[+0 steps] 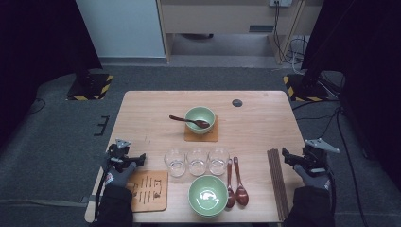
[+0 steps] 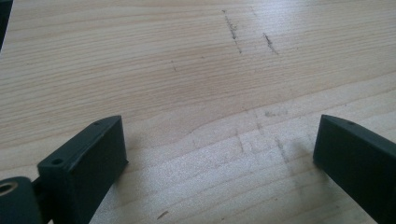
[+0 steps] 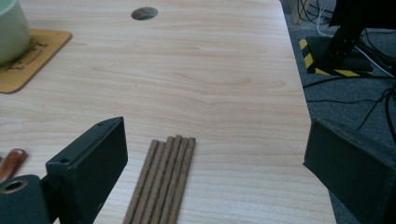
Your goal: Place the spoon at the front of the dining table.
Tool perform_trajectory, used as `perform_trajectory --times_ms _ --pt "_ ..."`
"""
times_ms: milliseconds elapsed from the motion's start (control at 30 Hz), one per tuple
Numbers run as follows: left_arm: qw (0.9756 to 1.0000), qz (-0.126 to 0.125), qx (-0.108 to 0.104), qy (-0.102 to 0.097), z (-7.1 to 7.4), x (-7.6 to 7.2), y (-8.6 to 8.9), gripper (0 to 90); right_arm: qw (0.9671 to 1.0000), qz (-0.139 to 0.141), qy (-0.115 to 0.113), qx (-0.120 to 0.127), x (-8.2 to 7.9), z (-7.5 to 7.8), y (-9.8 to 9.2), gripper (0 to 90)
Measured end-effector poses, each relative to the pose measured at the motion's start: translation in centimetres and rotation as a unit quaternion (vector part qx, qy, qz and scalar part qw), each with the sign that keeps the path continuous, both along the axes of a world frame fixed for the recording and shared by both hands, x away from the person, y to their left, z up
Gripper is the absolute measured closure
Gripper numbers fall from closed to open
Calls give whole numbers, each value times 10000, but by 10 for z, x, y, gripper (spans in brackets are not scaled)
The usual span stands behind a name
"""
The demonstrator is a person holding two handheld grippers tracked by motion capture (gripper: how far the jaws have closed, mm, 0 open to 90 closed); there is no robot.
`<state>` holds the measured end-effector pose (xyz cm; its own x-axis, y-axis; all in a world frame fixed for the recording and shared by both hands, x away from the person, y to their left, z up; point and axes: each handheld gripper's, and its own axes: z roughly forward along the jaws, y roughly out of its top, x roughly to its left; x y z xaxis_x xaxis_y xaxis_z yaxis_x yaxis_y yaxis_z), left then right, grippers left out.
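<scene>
My left gripper [image 1: 135, 159] hangs open over the table's left edge; in the left gripper view [image 2: 219, 135] bare wood lies between its jaws. At the right edge, my right gripper [image 1: 289, 160] is open too, and in the right gripper view [image 3: 217, 140] its jaws stand wide above the far ends of a bundle of brown chopsticks [image 3: 163, 179]. The chopsticks [image 1: 276, 182] lie lengthwise along the right side, untouched. A green bowl [image 1: 208, 195] sits at the front middle, with two dark wooden spoons [image 1: 236, 184] to its right.
Three clear glasses [image 1: 196, 161] stand in a row mid-table. Behind them a second green bowl [image 1: 200, 118] holding a spoon [image 1: 187, 120] rests on a wooden coaster [image 1: 210, 136]. Another coaster [image 1: 150, 190] lies front left. A round cable hole [image 1: 237, 102] marks the far side.
</scene>
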<state>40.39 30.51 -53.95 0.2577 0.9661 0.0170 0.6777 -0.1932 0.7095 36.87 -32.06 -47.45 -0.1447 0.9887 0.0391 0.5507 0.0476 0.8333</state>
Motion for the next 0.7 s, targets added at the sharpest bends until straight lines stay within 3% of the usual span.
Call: perform_trajectory --times_ms 333,700 --pt "10000 3 1 4 0 0 0 14 9994 264 -232 56 -11 21 16 63" --pt "10000 -3 0 6 0 0 0 12 9980 574 -274 30 -15 27 36 64"
